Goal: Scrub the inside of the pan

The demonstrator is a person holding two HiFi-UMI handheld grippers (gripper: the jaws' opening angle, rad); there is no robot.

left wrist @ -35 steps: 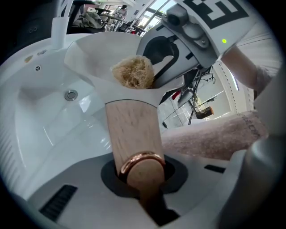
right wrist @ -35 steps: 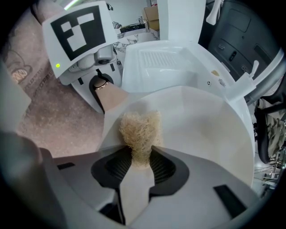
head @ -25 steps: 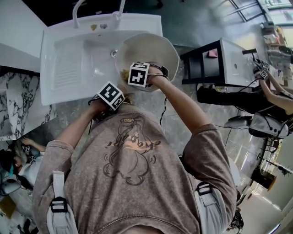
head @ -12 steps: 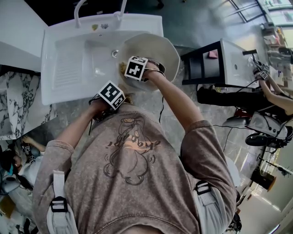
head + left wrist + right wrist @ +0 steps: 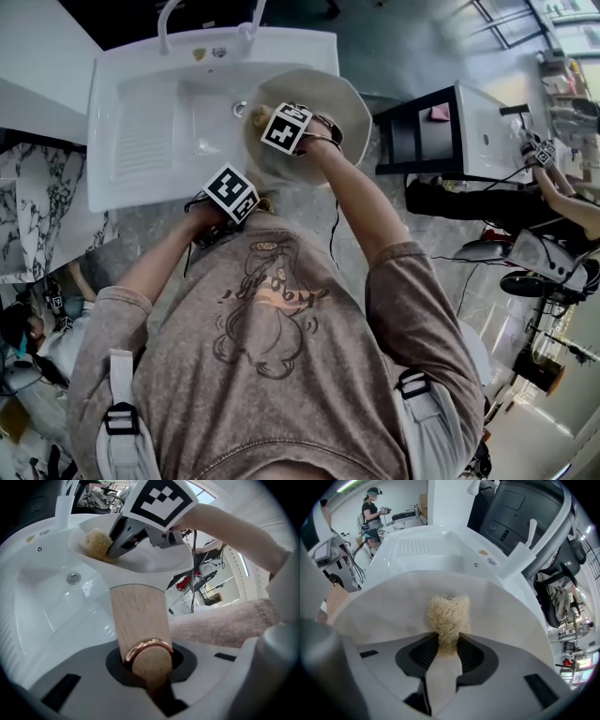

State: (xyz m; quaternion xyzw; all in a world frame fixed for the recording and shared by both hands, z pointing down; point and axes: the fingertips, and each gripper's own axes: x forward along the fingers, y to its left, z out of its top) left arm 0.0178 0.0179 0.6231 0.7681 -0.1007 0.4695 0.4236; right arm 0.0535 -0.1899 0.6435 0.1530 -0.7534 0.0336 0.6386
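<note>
A white pan (image 5: 333,103) hangs tilted over the sink, its inside facing me. Its wooden handle (image 5: 138,620) runs into my left gripper (image 5: 149,660), whose jaws are shut on the handle's end with its copper ring. In the head view the left gripper (image 5: 232,195) sits below the pan's near rim. My right gripper (image 5: 449,644) is shut on a tan fibrous scrubber (image 5: 449,616), which presses against the pan's inner wall (image 5: 393,606). The left gripper view shows the right gripper (image 5: 115,550) and the scrubber (image 5: 97,544) at the pan's far left side.
The white sink (image 5: 150,122) has a ribbed drainboard at its left, a drain and a faucet (image 5: 169,19) at the back. A marble counter (image 5: 28,206) lies left. A black and white side table (image 5: 450,122) stands right. Other people stand at right and lower left.
My right gripper has slid the scrubber farther up inside the pan, toward the back of the sink. The left gripper has stayed put on the handle.
</note>
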